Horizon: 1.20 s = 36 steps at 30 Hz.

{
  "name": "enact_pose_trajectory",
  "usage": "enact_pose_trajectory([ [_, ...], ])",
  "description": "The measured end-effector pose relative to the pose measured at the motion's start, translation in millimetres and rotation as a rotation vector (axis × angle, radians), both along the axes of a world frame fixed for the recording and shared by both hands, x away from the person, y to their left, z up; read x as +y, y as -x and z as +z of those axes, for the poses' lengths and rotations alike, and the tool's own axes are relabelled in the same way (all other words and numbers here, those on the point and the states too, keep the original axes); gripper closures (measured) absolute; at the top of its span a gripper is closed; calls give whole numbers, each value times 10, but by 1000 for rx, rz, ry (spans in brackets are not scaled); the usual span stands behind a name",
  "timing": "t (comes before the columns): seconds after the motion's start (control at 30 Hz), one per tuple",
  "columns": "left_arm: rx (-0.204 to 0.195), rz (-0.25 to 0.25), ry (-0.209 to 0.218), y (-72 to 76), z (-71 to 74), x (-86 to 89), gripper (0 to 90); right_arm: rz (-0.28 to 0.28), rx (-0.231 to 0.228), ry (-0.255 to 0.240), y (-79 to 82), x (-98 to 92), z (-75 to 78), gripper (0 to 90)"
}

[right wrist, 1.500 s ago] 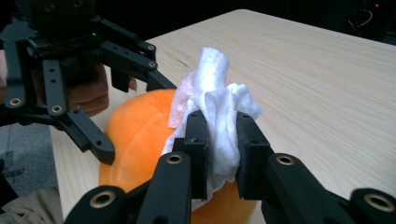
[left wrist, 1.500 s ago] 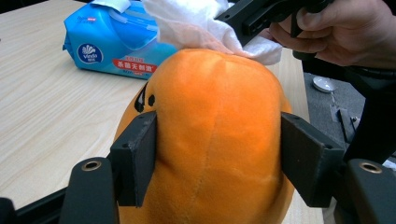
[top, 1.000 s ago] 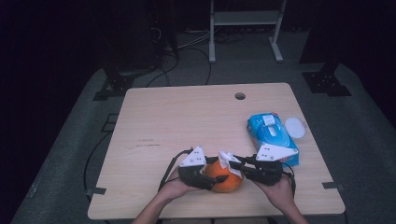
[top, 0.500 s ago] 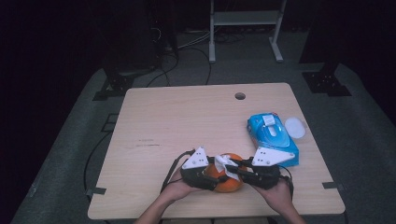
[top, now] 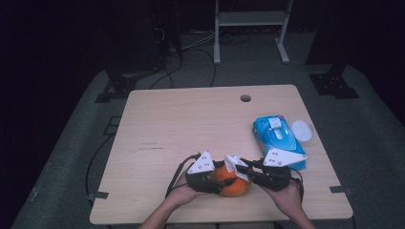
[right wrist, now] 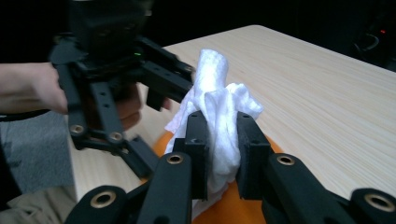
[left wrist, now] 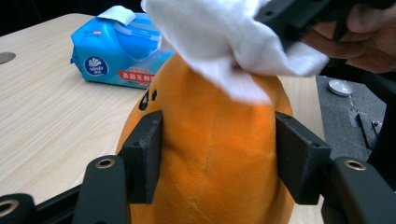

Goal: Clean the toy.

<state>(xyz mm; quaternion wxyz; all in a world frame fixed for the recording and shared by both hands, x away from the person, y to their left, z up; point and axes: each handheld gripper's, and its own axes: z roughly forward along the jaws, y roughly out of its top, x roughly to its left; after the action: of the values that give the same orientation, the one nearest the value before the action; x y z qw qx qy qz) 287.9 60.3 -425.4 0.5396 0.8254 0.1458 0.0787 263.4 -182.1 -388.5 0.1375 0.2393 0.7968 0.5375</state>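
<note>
Dark surroundings frame a pale wooden table (top: 191, 124). At lower centre, the left gripper (left wrist: 215, 154) clamps an orange plush toy (left wrist: 210, 154) while the right gripper (right wrist: 218, 140) pinches a white wipe (right wrist: 217, 102) against its top. Wiping looks underway, unfinished; the blue wipe pack (top: 277, 138) sits at right.

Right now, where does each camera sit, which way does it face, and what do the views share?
High view: above the near edge, looking down on the table; both forearms and hands enter from below.
Left gripper view: rides the left gripper, looking along jaws clamping the orange toy.
Right gripper view: rides the right gripper, jaws pinching the wipe.
Shared: toy and wipe.
</note>
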Motion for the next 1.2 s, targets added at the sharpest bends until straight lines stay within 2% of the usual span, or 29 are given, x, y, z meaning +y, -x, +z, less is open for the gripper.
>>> enact_pose_trajectory([
  [0.1,-1,-12,0,3,2,7,394,-4,-4,15,-21,1,9,767],
  [0.2,-3,-17,-2,5,0,10,392,-53,4,20,-86,-103,-17,767],
  [0.3,-2,-20,2,0,-4,5,391,-73,34,5,-113,-180,-50,767],
  [0.4,-1,-11,4,-6,-5,6,391,-52,24,-1,-57,-125,-29,767],
  [0.5,1,2,12,0,-10,-1,392,20,24,-30,7,-7,-9,766],
  [0.53,1,3,11,4,-9,-7,392,36,18,-21,30,40,0,766],
  [0.6,0,3,9,9,-6,-6,393,30,-7,20,55,101,17,767],
  [0.73,0,-2,11,15,-5,-7,392,-12,-2,11,-31,0,-7,767],
  [0.77,-4,-10,9,14,-3,-9,386,-19,15,4,-50,-36,-20,767],
  [0.83,10,-30,20,-3,0,-7,321,-30,23,1,-68,-85,-41,767],
  [0.93,27,-23,16,-47,-3,-2,180,-30,20,10,-56,-101,-45,767],
  [1.0,62,-17,15,-84,-44,2,125,-33,14,17,-55,-101,-41,767],
  [1.07,66,-26,29,-92,-80,18,178,-35,15,20,-58,-106,-38,767],
  [1.2,36,-14,8,-50,-55,-4,329,-28,0,17,-14,-46,-8,767],
])
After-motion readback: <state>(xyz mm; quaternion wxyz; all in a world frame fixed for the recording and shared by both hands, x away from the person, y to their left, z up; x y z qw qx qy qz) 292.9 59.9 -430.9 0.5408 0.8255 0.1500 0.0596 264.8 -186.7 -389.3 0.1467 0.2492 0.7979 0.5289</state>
